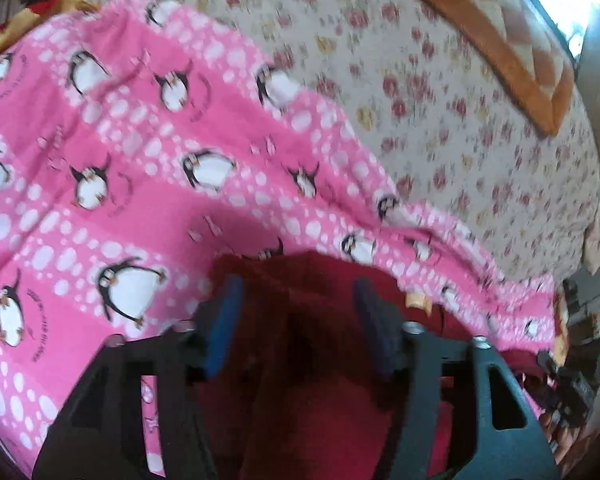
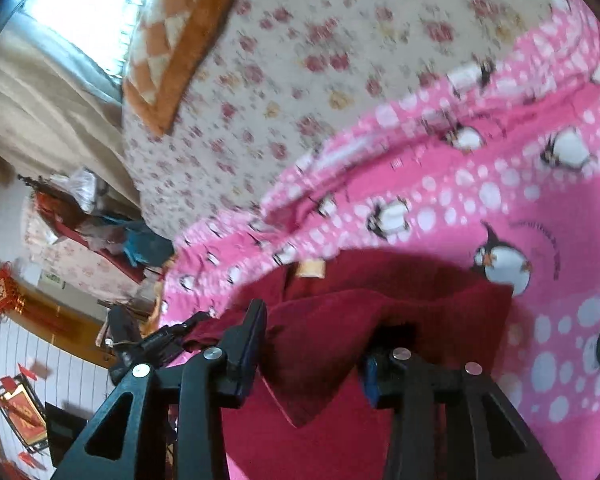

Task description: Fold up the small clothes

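Both your claws, left claw [image 1: 296, 320] and right claw [image 2: 312, 344], hang released, jaws apart, right over the dark red garment [image 2: 400, 312]; its folded edge runs crosswise just ahead of them.

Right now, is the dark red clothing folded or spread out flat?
Folded. In the right wrist view the dark red garment has one layer doubled over another, lying on the pink penguin blanket.

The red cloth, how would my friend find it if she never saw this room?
Look for the big pink penguin blanket spread over the flowery bedsheet. At its near edge, right by the two grippers, lies the dark red cloth. It is the only plain thing there, with no penguins, dots or flowers, and has a small tan label.
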`<state>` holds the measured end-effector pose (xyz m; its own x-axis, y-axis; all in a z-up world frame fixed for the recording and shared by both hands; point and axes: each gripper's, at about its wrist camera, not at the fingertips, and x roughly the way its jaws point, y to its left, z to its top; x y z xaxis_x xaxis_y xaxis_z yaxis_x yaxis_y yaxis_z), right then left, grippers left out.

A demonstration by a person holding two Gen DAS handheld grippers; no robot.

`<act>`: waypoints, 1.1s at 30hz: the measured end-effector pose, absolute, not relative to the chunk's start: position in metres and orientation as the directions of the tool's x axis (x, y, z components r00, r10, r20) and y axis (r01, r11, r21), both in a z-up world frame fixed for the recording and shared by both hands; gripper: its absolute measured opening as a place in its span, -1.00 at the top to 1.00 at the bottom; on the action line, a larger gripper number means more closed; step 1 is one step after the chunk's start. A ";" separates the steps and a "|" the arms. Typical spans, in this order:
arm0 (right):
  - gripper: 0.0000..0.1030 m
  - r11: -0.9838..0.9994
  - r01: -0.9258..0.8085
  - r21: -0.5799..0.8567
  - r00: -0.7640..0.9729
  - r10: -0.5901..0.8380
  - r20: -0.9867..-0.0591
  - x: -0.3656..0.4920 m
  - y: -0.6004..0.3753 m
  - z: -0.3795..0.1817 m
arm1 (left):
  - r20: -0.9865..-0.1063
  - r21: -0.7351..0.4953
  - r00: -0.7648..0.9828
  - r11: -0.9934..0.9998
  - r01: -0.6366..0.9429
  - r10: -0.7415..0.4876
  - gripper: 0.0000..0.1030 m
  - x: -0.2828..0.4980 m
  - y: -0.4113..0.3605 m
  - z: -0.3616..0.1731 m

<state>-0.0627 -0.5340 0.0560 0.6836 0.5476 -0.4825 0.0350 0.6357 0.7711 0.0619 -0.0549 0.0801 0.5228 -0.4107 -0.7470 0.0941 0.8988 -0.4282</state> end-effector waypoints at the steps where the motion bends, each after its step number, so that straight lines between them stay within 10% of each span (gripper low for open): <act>1: 0.23 0.644 0.021 0.764 0.685 0.548 -0.481 -0.066 -0.533 0.063 | -0.742 -0.434 0.526 0.896 0.093 -0.415 -0.16 0.061 -0.051 0.084; 5: 0.17 0.688 -0.026 0.725 0.703 0.528 -0.476 -0.080 -0.526 0.083 | -0.742 -0.425 0.534 0.901 0.093 -0.405 -0.16 0.051 -0.039 0.092; 9: -0.50 0.710 0.005 0.704 0.748 0.464 -0.474 -0.086 -0.532 0.092 | -0.755 -0.424 0.510 0.900 0.101 -0.413 -0.16 0.037 -0.030 0.086; 14: -0.50 0.707 -0.025 0.707 0.770 0.465 -0.437 -0.094 -0.538 0.103 | -0.772 -0.410 0.472 0.901 0.143 -0.426 -0.16 0.017 -0.024 0.078; 22: 0.15 0.892 0.166 0.420 0.498 0.292 -0.817 -0.038 -0.493 0.019 | -0.853 -0.318 0.347 0.916 0.246 -0.390 -0.16 -0.020 -0.028 0.064; 27: 0.06 0.932 0.159 0.326 0.575 0.181 -0.798 -0.041 -0.465 0.064 | -0.851 -0.343 0.288 0.880 0.328 -0.439 -0.17 -0.042 -0.017 0.063; 33: -0.06 0.898 -0.149 0.414 0.514 0.428 -0.743 -0.010 -0.351 0.091 | -0.808 -0.438 0.245 0.826 0.355 -0.535 -0.17 -0.052 -0.019 0.052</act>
<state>-0.0098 -0.3505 0.0905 0.5138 0.4280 -0.7435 -0.1485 0.8980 0.4143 -0.0516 -0.0187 0.0525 0.2454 -0.5349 -0.8085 0.3553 0.8256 -0.4384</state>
